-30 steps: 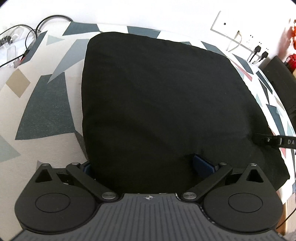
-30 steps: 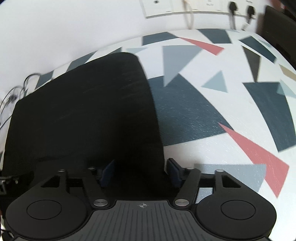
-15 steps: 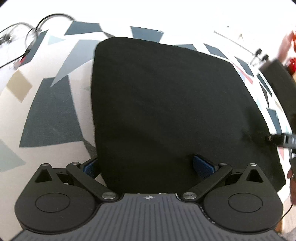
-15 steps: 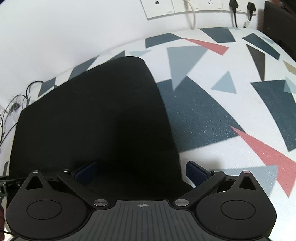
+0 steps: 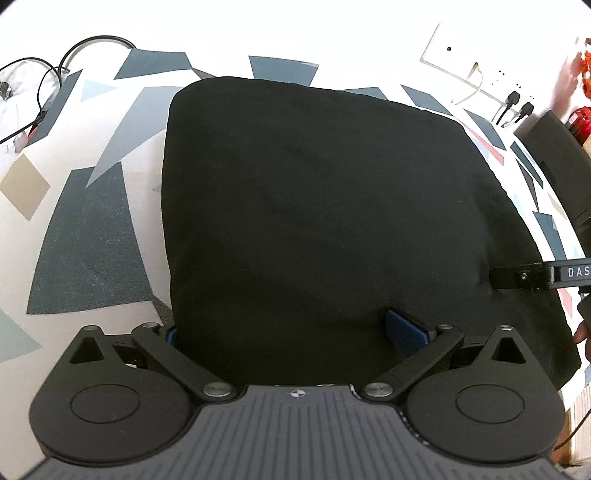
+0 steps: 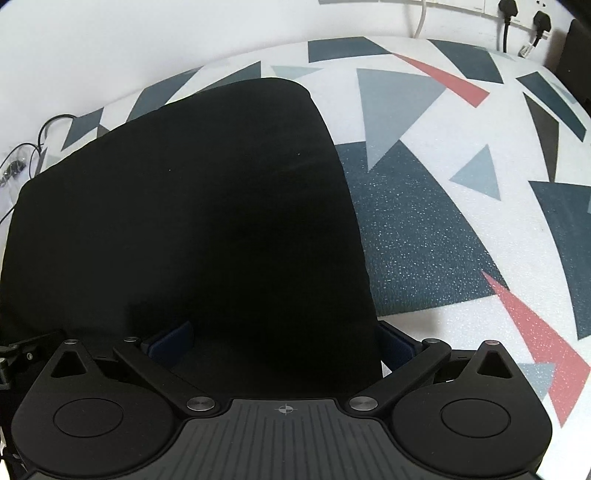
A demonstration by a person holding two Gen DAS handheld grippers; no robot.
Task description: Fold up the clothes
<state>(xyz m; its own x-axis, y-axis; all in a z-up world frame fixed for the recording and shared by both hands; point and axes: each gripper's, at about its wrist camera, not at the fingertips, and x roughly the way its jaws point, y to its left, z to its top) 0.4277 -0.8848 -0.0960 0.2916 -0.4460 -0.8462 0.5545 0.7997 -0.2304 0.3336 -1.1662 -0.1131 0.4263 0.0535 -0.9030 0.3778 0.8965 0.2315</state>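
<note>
A black garment point(image 5: 314, 221) lies folded into a rough square on a white mat point(image 5: 92, 240) printed with grey, blue and red triangles. My left gripper point(image 5: 288, 332) is open and hovers over the garment's near edge. Its left pad point(image 5: 170, 335) is at the cloth's left border and its right pad point(image 5: 402, 332) rests on the cloth. My right gripper point(image 6: 284, 343) is open wide over the garment's point(image 6: 203, 221) near right corner, with the cloth edge between its pads and nothing pinched. Its tip point(image 5: 517, 277) also shows at the right of the left wrist view.
Loose cables point(image 5: 55, 74) lie at the mat's far left. Wall sockets with plugs point(image 6: 524, 18) sit behind the mat. A black box point(image 5: 554, 158) and red items point(image 5: 580, 118) stand at the far right. A person's finger point(image 5: 583, 332) shows at the right edge.
My right gripper's jaws spread from narrow to wide and let go of the cloth edge, and it slid slightly along the garment's right side. The left gripper stayed open and nearly still.
</note>
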